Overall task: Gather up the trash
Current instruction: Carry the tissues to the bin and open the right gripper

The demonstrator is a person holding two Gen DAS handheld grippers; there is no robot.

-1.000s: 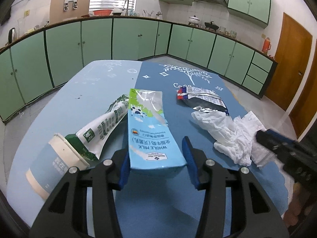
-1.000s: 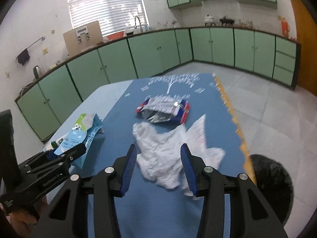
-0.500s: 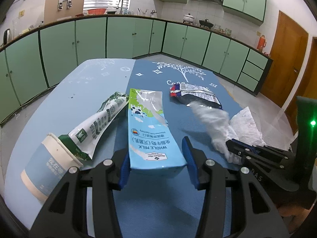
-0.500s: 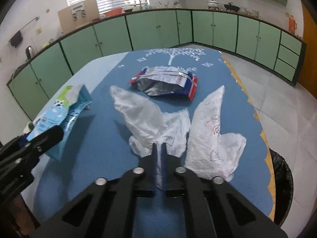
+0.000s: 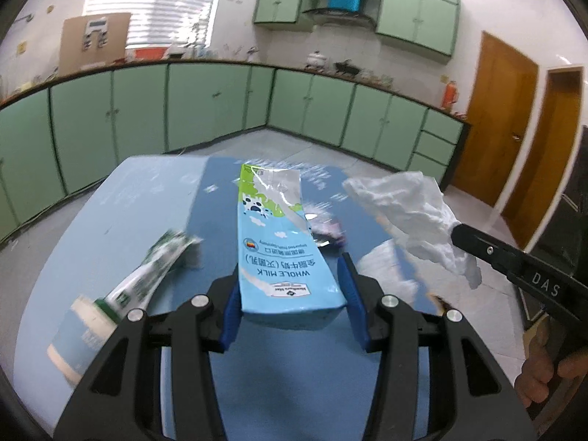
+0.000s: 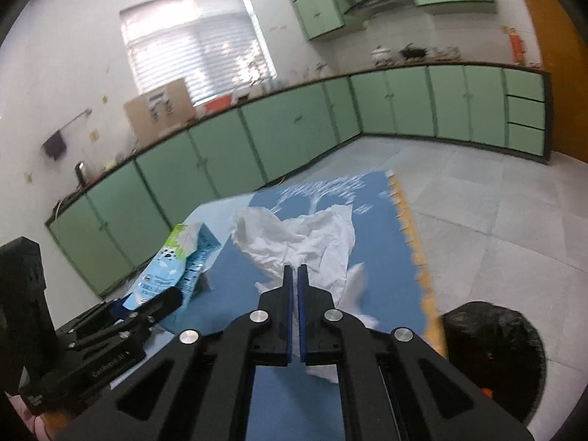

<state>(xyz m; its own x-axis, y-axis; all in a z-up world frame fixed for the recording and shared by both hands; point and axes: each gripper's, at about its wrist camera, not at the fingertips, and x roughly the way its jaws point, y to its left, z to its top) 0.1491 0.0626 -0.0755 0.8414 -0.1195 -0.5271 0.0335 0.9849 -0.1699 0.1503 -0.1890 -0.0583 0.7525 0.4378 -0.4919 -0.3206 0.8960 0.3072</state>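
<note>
A light blue whole-milk carton [image 5: 279, 250] hangs lifted off the blue table, with my left gripper [image 5: 290, 294] shut on its lower end. The right wrist view shows the same carton [image 6: 172, 268] at the left, above the table. My right gripper [image 6: 293, 272] is shut on a crumpled white tissue [image 6: 312, 242] and holds it up in the air. In the left wrist view that tissue [image 5: 408, 205] dangles from the right gripper [image 5: 457, 233] at the right. A black trash bag [image 6: 492, 352] stands open on the floor beside the table's right edge.
A paper cup [image 5: 77, 330] and a green-white wrapper [image 5: 154, 268] lie on the table at the left. A foil snack bag [image 5: 327, 231] lies behind the carton. Another white tissue [image 5: 382, 261] rests on the blue mat [image 5: 294, 386]. Green cabinets line the walls.
The right jaws closed on the white tissue and lifted it off the table. The left gripper rose with the milk carton, which had lain flat on the mat.
</note>
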